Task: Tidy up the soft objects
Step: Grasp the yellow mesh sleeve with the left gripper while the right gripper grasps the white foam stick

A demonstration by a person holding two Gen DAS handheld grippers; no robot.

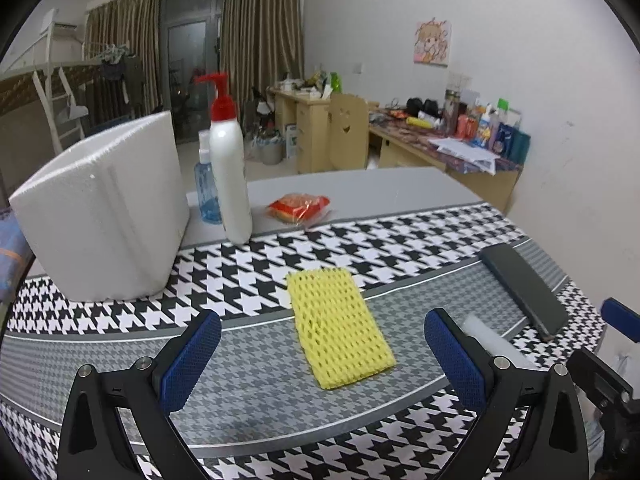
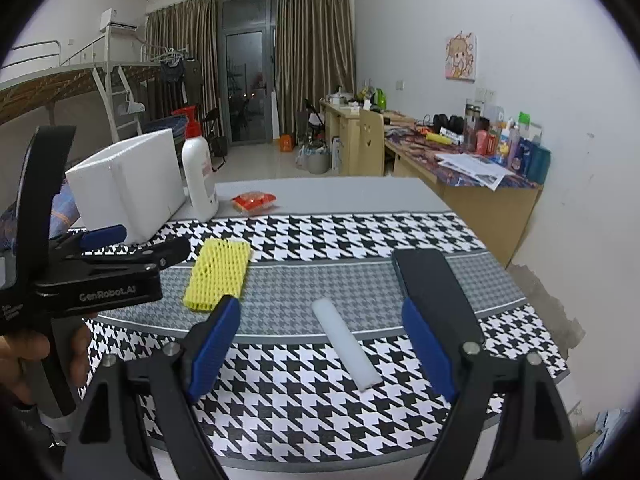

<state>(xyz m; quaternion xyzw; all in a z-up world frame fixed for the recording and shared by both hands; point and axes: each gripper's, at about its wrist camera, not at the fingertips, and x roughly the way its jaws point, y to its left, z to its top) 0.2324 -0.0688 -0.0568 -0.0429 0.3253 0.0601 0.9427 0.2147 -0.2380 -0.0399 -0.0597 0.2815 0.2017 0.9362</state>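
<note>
White foam box (image 1: 108, 216) upright beside yellow foam net (image 1: 340, 328), contents hidden.

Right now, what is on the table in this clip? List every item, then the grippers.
foam net: 1, yellow, flat on the grey band, centre
foam tube: 1, white, lying right of the foam net
flat case: 1, black, right side
styrofoam box: 1, white, back left
pump bottle: 1, white with red pump, beside the box
spray bottle: 1, clear blue, behind the pump bottle
snack packet: 1, red-orange, far grey tabletop
tablecloth: 1, black-white houndstooth
left gripper: open, empty
right gripper: open, empty
</note>
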